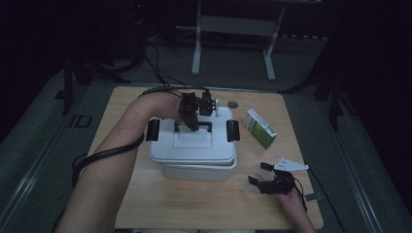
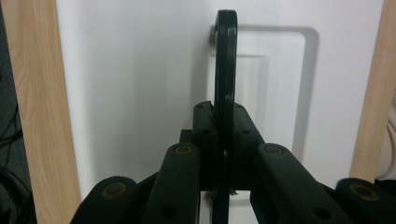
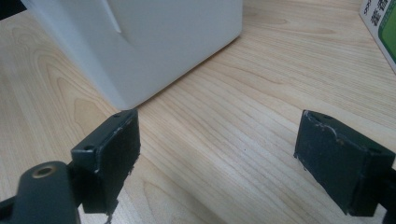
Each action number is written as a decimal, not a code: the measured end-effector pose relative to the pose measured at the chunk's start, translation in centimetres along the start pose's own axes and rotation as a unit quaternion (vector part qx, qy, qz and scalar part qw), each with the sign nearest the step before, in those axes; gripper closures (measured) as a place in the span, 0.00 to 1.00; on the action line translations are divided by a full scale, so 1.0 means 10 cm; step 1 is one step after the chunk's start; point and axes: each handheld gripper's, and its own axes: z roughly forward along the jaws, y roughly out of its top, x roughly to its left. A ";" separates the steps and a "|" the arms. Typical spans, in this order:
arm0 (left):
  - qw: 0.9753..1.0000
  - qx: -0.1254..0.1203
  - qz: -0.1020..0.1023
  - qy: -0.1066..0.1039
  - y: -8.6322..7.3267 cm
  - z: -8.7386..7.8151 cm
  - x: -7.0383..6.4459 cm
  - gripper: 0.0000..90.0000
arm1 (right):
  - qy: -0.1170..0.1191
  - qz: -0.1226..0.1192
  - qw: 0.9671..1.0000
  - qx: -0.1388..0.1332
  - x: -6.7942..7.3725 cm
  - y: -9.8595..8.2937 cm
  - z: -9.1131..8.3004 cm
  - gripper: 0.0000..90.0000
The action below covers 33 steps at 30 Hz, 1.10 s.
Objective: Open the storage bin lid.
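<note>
**A:** Handle [image 2: 226, 70] check, which way's it sitting?

**B:** Stood up on edge from the box [image 1: 194, 155] lid [image 2: 140, 70]. In the high view its long axis runs left-right across the lid; in the left gripper view it runs straight away from the camera.

**A:** And the jaws?

**B:** Left gripper [image 2: 224, 135] is clamped on it, one jaw each side, mid-lid. Right gripper [image 3: 217, 156] is gaping wide, holding nothing, low over the worktop [image 3: 261, 84] by the box's near right corner. Green carton [image 1: 260, 128] sits right of the box.

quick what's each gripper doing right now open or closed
Left gripper: closed on the black handle of the white box's lid.
Right gripper: open, holding nothing, low over the table.
</note>
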 end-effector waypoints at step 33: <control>0.994 -0.013 -0.108 0.006 -1.14 -0.18 -0.13 0.93 | -0.004 -0.001 1.000 0.007 0.01 0.00 0.02 0.15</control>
